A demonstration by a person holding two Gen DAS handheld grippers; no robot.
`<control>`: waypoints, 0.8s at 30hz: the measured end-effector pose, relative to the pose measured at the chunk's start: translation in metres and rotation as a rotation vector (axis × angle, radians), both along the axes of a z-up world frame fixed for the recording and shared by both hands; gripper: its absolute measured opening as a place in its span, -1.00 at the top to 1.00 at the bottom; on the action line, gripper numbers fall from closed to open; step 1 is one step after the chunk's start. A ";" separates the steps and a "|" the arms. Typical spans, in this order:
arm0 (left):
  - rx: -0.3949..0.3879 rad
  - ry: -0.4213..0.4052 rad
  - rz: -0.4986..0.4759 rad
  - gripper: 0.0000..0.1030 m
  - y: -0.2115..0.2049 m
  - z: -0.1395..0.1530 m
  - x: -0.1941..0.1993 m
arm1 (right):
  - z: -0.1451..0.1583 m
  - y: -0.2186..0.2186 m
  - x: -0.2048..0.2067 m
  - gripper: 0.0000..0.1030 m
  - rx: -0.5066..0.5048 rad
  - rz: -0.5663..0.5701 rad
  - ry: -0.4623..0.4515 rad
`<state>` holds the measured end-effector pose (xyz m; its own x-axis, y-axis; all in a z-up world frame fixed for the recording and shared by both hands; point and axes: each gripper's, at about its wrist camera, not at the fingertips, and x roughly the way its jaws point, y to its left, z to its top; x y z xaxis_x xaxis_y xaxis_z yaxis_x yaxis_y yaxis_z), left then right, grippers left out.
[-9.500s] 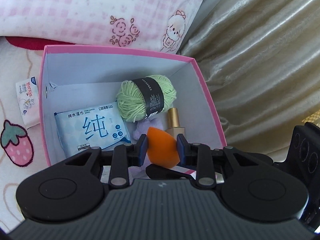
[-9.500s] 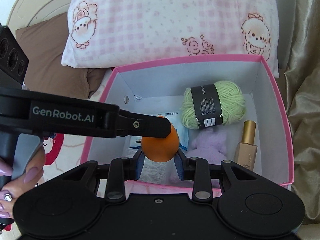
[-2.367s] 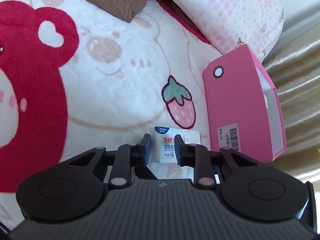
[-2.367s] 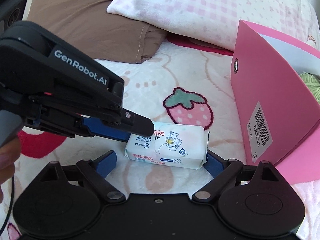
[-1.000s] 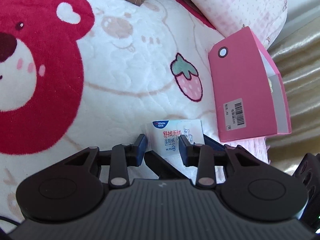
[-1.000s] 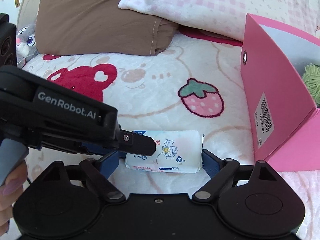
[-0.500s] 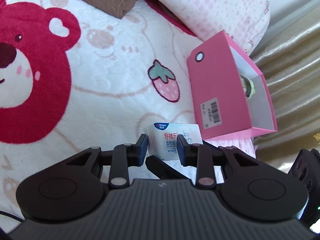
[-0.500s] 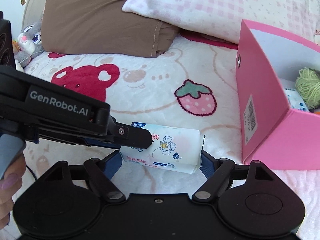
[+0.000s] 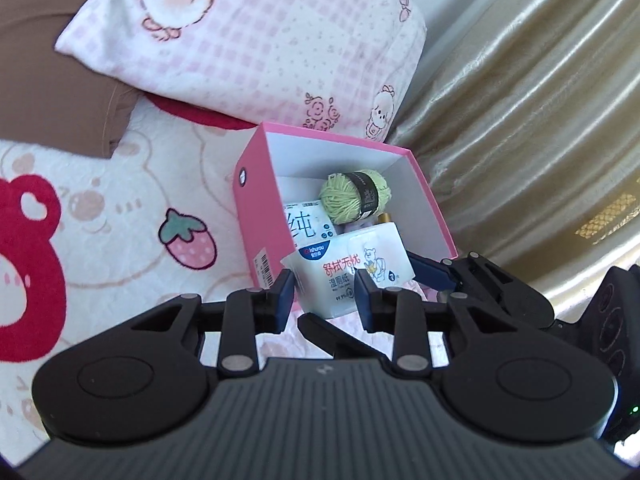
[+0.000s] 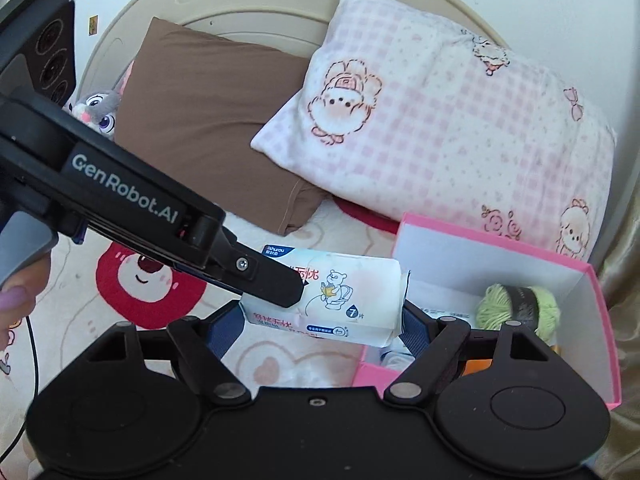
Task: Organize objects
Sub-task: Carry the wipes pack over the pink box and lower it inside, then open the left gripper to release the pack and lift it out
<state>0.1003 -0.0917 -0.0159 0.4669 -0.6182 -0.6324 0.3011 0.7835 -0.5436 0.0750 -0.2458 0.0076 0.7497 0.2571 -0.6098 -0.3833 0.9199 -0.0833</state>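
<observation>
Left wrist view: the left gripper (image 9: pixel 325 295) has its blue pads (image 9: pixel 283 289) closed narrowly across the short width of a white wet-wipe pack (image 9: pixel 347 270), pinching it.
Right wrist view: the right gripper (image 10: pixel 320 322) spans the same wet-wipe pack (image 10: pixel 340 298) lengthwise, jaws wide, one pad at each end, gripping it.
Pack position: held clear of the blanket (image 9: pixel 120 216), just in front of the pink box (image 9: pixel 256 216), near its front edge.
Pink box contents: a green yarn ball (image 9: pixel 354 196), a blue-and-white wipe packet (image 9: pixel 306 226), a gold cap (image 9: pixel 385 217); something orange (image 10: pixel 476 366) shows behind the right gripper, hard to make out.
Surroundings: pink checked pillow (image 10: pixel 436 128), brown pillow (image 10: pixel 208 120), gold curtain (image 9: pixel 540 120).
Person: fingertips (image 10: pixel 16 300) at the left edge of the right wrist view.
</observation>
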 end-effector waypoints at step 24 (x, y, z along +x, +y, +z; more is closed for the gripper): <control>0.231 0.187 -0.037 0.43 -0.141 -0.068 0.123 | -0.060 -0.105 0.141 -0.48 0.076 -0.059 0.319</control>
